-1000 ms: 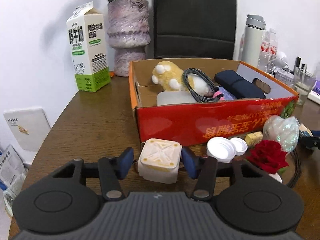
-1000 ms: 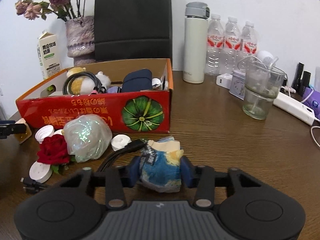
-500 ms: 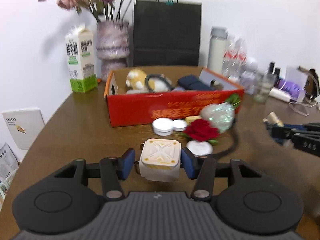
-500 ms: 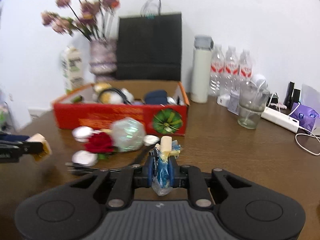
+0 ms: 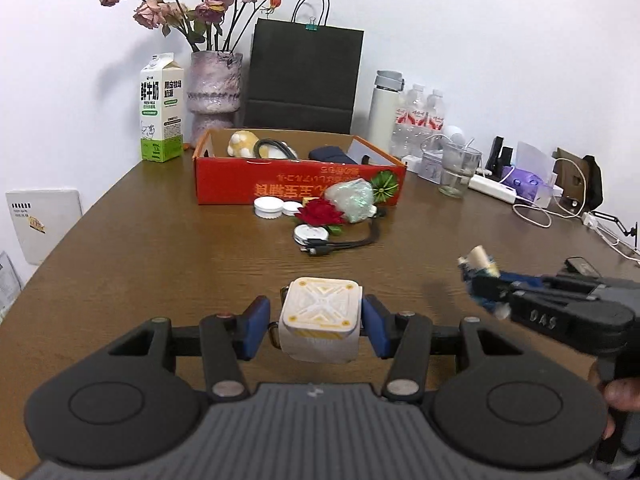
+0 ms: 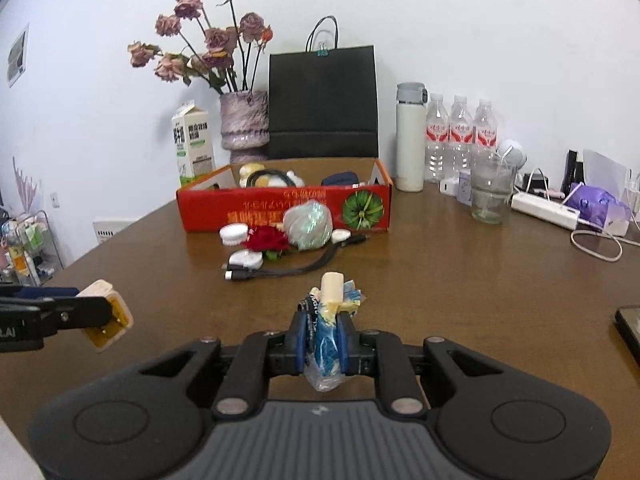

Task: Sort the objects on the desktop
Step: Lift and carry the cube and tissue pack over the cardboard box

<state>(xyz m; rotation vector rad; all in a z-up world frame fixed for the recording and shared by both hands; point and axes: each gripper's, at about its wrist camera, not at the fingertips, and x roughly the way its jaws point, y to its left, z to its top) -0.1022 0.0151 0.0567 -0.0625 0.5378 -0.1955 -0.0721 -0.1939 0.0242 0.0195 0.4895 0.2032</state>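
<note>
My left gripper point(image 5: 316, 322) is shut on a cream square block point(image 5: 320, 318) and holds it above the near part of the table; it also shows in the right wrist view point(image 6: 105, 314). My right gripper point(image 6: 322, 338) is shut on a blue and yellow wrapped packet point(image 6: 326, 336), also held above the table; it also shows in the left wrist view point(image 5: 478, 276). The red cardboard box point(image 5: 296, 186) stands far ahead with a plush toy, a cable coil and a dark pouch inside.
In front of the box lie white lids point(image 5: 268, 206), a red rose point(image 5: 320, 212), an iridescent wrapped ball point(image 5: 352, 200) and a black cable point(image 5: 340, 245). A milk carton point(image 5: 160, 108), vase, black bag, thermos, bottles, a glass point(image 5: 456, 170) and a power strip line the back and right.
Both grippers have pulled back from the box toward the near table edge and risen, each still holding its object. The right gripper's fingers have closed tighter on the packet.
</note>
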